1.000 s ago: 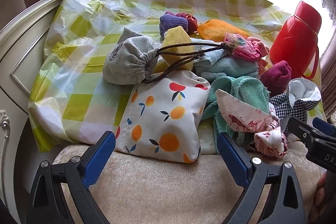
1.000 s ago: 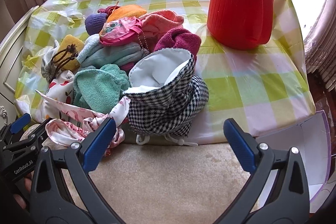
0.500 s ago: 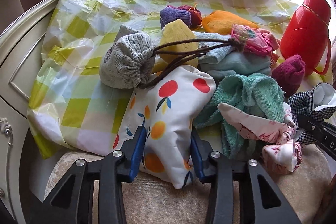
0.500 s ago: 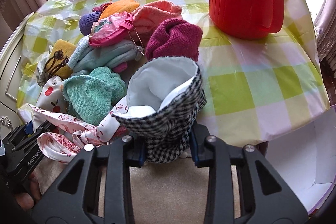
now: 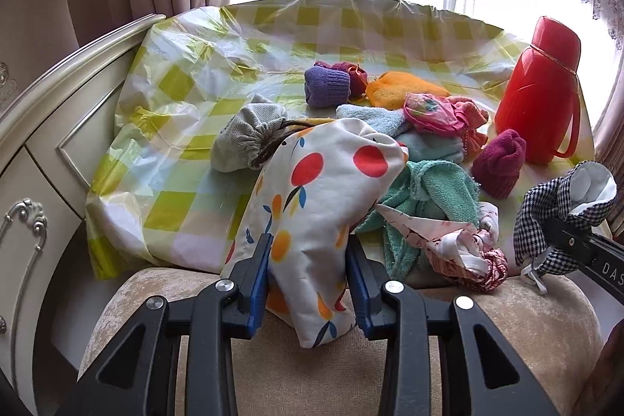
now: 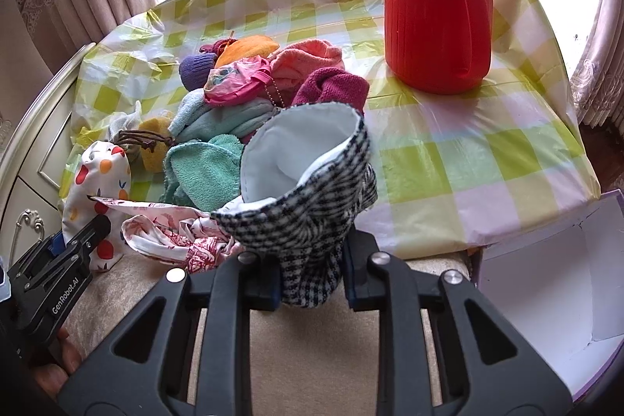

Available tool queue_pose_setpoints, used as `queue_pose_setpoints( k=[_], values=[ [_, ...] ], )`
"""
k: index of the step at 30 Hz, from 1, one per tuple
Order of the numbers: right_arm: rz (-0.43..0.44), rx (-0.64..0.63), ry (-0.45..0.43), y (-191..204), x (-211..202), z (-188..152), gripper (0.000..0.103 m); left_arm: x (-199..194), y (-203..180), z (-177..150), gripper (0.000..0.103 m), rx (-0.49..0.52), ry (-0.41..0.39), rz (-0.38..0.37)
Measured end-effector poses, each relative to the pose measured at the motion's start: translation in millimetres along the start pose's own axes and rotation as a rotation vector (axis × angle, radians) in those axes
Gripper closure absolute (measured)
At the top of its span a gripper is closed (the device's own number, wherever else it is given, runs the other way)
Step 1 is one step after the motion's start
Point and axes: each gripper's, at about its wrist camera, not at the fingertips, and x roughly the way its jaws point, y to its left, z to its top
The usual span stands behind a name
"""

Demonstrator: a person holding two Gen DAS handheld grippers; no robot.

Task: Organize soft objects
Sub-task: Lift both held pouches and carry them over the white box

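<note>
My left gripper [image 5: 308, 279] is shut on a white fruit-print pouch [image 5: 319, 205] and holds it lifted and tilted at the near table edge; the pouch also shows in the right wrist view [image 6: 97, 190]. My right gripper [image 6: 312, 275] is shut on a black-and-white checked pouch [image 6: 308, 197] with a white lining, its mouth open upward; it also shows in the left wrist view [image 5: 557, 221]. Behind them lies a pile of soft things: a teal towel [image 5: 433, 190], a grey drawstring bag [image 5: 249, 139], a maroon sock [image 5: 499, 162], a pink pouch [image 6: 238, 80].
A red thermos [image 6: 436, 10] stands at the back right on the green-checked tablecloth [image 6: 460, 158]. A beige cushioned seat [image 5: 312, 377] is below both grippers. A white open box [image 6: 546, 291] sits low at the right. A cream cabinet [image 5: 35, 151] stands at the left.
Both grippers went from wide open to shut, the left on the fruit-print pouch and the right on the checked pouch. Both pouches have been lifted and drawn toward the near edge.
</note>
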Motion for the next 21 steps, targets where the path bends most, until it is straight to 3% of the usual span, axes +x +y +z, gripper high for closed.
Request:
queue_pose_setpoints(
  k=[9, 21],
  values=[
    [0.051, -0.004, -0.030, -1, -10, -3, 0.079, -26, -6, -3, 0.066, -0.003, -0.080, -0.016],
    [0.173, 0.069, -0.057, -28, -33, -14, 0.080, -45, -7, -12, 0.066, -0.036, -0.116, -0.134]
  ],
)
